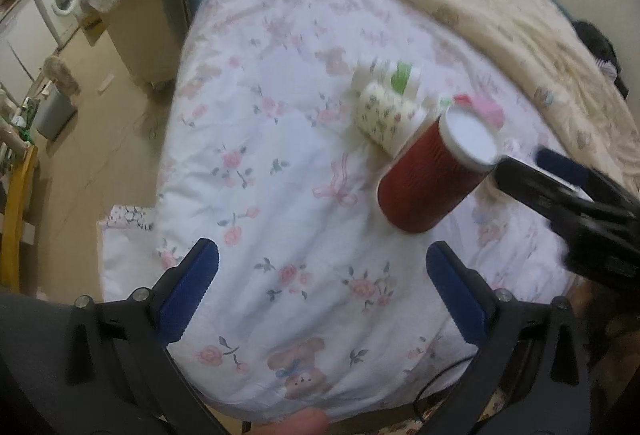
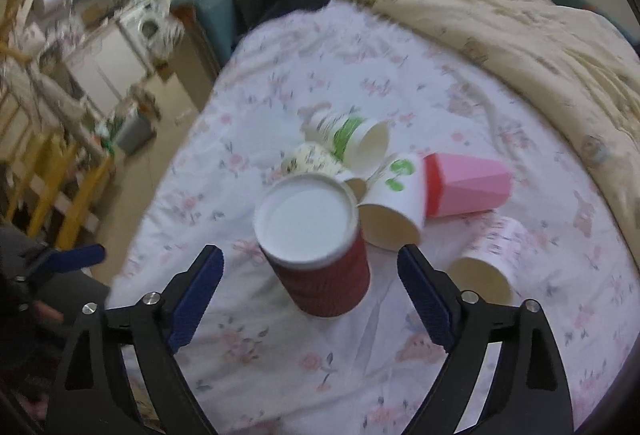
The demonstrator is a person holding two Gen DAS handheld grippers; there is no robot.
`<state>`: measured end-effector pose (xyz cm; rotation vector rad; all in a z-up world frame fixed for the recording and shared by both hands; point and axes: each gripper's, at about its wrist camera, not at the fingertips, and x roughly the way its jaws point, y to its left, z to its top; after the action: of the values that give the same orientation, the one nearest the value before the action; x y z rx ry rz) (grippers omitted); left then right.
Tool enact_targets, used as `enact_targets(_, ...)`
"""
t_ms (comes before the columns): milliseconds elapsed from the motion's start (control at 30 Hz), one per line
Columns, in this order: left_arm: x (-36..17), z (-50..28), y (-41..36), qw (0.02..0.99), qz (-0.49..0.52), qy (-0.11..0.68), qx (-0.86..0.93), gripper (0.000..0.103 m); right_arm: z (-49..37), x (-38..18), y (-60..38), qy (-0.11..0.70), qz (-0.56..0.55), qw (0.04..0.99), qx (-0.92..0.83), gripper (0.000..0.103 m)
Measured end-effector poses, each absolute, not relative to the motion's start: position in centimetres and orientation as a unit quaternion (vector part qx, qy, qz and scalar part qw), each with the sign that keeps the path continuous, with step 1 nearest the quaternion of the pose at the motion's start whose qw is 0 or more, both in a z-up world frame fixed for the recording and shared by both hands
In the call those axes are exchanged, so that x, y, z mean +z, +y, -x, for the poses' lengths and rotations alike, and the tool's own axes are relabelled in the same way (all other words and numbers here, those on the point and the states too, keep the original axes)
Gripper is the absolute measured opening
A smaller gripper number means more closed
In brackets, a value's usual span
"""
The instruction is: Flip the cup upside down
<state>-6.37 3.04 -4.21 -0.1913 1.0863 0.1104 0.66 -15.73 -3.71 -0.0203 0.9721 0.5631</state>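
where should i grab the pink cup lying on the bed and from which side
Grip the pink cup across its faceted side wall, near mid-length, coming down from above with the right gripper. It lies on its side on the floral quilt, red-rimmed end against a white cup with green print, so the ends are poorly exposed, while the upper wall is free.

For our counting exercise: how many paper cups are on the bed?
6. Red cup standing base-up in front; green-leaf cup, floral cup, green-striped cup, pink cup and pale pink cup lying behind. Others may be hidden.
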Motion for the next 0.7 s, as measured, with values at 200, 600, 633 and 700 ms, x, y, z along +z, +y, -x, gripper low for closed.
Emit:
enact_targets(200, -1.7, 8.3, 3.0, 0.886, 0.077, 0.450, 0.081, 0.102, 2.8, -2.1, -19.1, 0.445, -0.013, 0.866, 0.227, 0.100)
enact_targets(600, -1.6, 10.4, 0.3, 0.913, 0.041, 0.395, 0.096, 0.103, 5.7, -3.4, -20.8, 0.397, -0.025, 0.900, 0.176, 0.103)
enact_targets(633, -1.8, 10.3, 0.1, 0.912, 0.039, 0.399, 0.092, 0.103, 5.6, -3.2, -20.8, 0.392, -0.023, 0.903, 0.176, 0.103)
enact_targets(700, -2.1, 9.8, 0.1, 0.908, 0.045, 0.406, 0.091, 0.103, 5.6, -3.1, -20.6, 0.387, -0.018, 0.905, 0.175, 0.103)
